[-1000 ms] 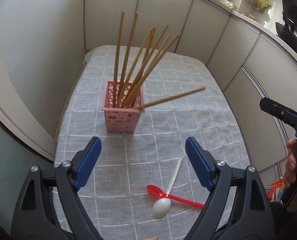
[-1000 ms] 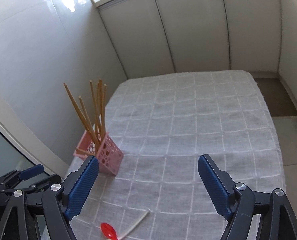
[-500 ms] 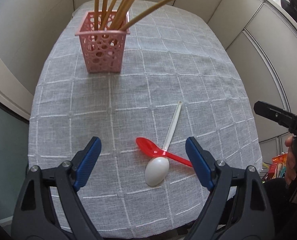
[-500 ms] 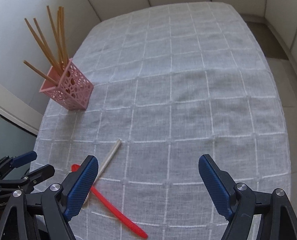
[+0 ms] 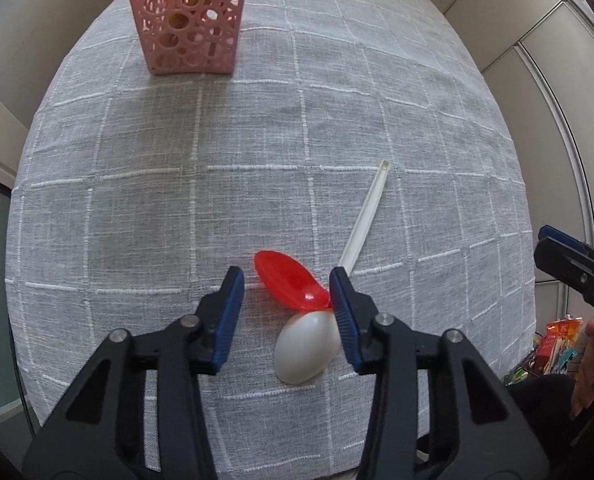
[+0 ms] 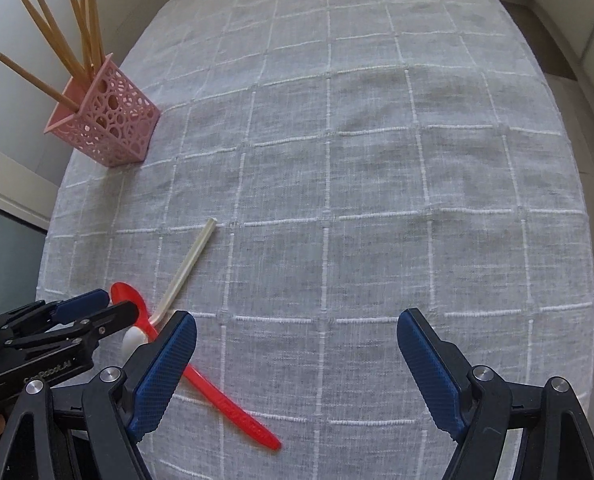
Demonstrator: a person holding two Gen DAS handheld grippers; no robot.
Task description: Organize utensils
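Left gripper (image 5: 284, 280) over the crossed spoons
Fingers parted around the red spoon (image 5: 291, 280) bowl — not grasping; right gripper (image 6: 297, 344) spread wide, holding nothing.

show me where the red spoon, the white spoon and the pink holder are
red spoon (image 5: 287, 276), left wrist view, on its bowl
white spoon (image 5: 305, 350), left wrist view, on its bowl
pink holder (image 6: 111, 120), right wrist view, on its perforated side wall

Bright daylight; soft shadows; strong fisheye edge distortion.
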